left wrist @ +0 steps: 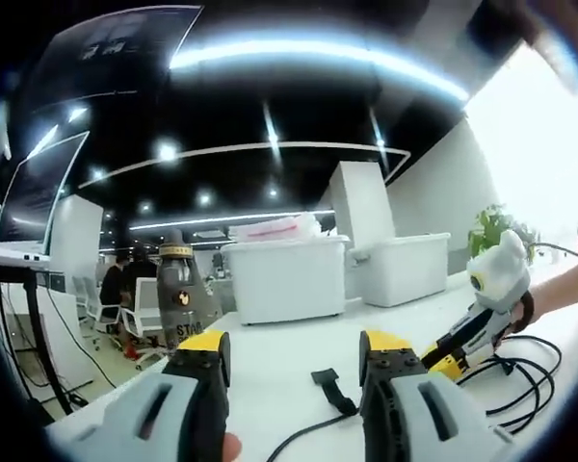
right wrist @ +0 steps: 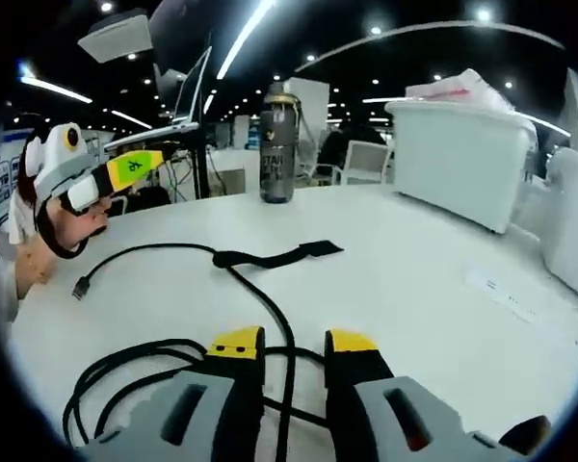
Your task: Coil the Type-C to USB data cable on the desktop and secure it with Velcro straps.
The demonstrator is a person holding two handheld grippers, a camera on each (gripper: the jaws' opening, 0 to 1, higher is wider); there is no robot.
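Cable [right wrist: 270,318] runs between open right tongs [right wrist: 294,344].

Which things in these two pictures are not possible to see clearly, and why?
- Cable: in the right gripper view its loops run under the right gripper; the far plug is too small to identify.
- Bottle: label blurred in both views.
- Velcro strap: in the left gripper view, partly behind the left gripper.
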